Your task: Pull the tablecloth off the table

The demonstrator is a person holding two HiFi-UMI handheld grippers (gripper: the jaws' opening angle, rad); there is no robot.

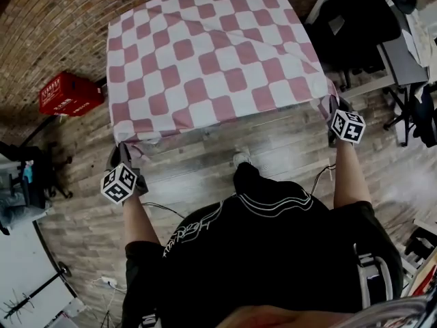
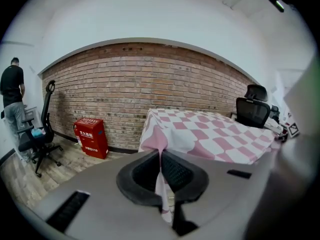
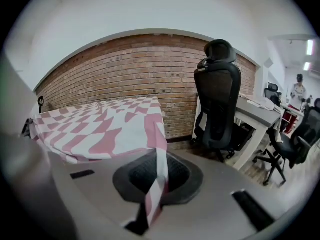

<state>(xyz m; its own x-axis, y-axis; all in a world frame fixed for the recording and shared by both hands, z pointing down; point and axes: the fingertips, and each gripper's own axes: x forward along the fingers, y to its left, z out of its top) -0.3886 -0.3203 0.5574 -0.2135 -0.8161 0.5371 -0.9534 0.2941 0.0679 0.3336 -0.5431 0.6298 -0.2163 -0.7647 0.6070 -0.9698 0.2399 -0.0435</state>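
Observation:
A pink-and-white checked tablecloth [image 1: 212,57] covers the table in the head view, stretched toward me at its two near corners. My left gripper [image 1: 125,150] is shut on the near left corner, and a pinched fold of cloth [image 2: 161,176] runs between its jaws in the left gripper view. My right gripper [image 1: 334,110] is shut on the near right corner, where a strip of cloth [image 3: 157,184] hangs through its closed jaws in the right gripper view. The table itself is hidden under the cloth.
A red box [image 1: 68,93] stands on the wooden floor by the brick wall [image 1: 48,26], left of the table. A black office chair [image 3: 217,109] and a desk [image 1: 399,50] are at the right. Another chair [image 2: 42,134] and a person [image 2: 12,106] stand far left.

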